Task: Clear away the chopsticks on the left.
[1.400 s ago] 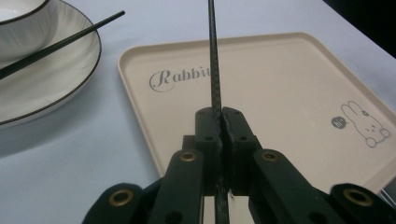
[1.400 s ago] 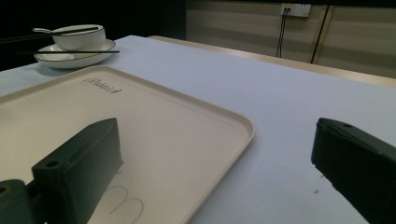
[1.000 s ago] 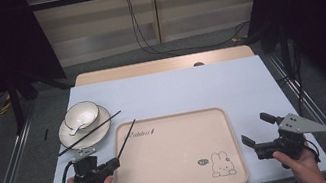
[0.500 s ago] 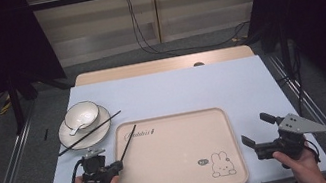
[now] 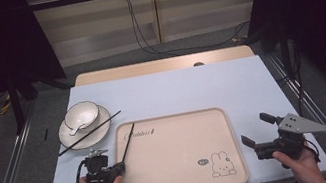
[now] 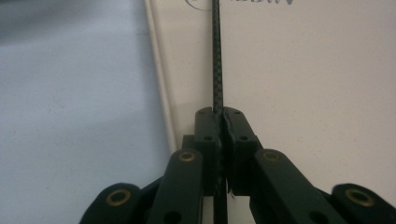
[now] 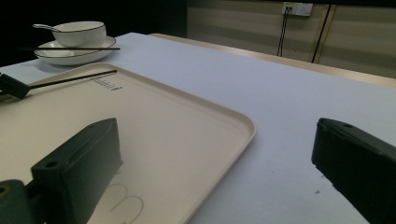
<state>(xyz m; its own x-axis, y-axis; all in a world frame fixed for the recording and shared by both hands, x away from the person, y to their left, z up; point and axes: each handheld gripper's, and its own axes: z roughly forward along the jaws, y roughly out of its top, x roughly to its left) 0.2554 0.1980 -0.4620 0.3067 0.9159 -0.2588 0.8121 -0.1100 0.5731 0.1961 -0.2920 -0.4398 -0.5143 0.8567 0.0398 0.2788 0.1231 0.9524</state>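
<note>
At the near left corner of the tray [image 5: 218,127], the left gripper [image 5: 118,168] is clamping one chopstick [image 5: 127,141] by its near end. In the left gripper view the jaws are standing fully closed on the chopstick [image 6: 217,60], pads pressing it from both sides just inside the tray's left rim. The stick's long axis is running from the claw toward about 1 o'clock in the high view, its far tip lying over the tray close to the printed lettering [image 5: 139,134]. Whether the shaft is resting on the tray floor or hanging slightly above it cannot be told.

At 3 o'clock from the tray, the right gripper [image 5: 259,133] is sitting on the table [image 5: 190,86] just off the tray's right edge, jaws spread wide and holding nothing. It is well apart from the stick, so the left hand is the nearer one by far.

Judgement: the coming move is turning on laying this stick down inside the tray along its present axis; the tray floor under it is bare, the rabbit print [image 5: 222,163] sitting off at the near right.

Farther out at 11 o'clock from the claw, a second chopstick [image 5: 89,133] is lying across the plate [image 5: 70,137], slanting toward 2 o'clock. The plate is carrying a bowl [image 5: 81,116] with a spoon [image 5: 77,127] in it. Nothing is standing between claw and tray.
</note>
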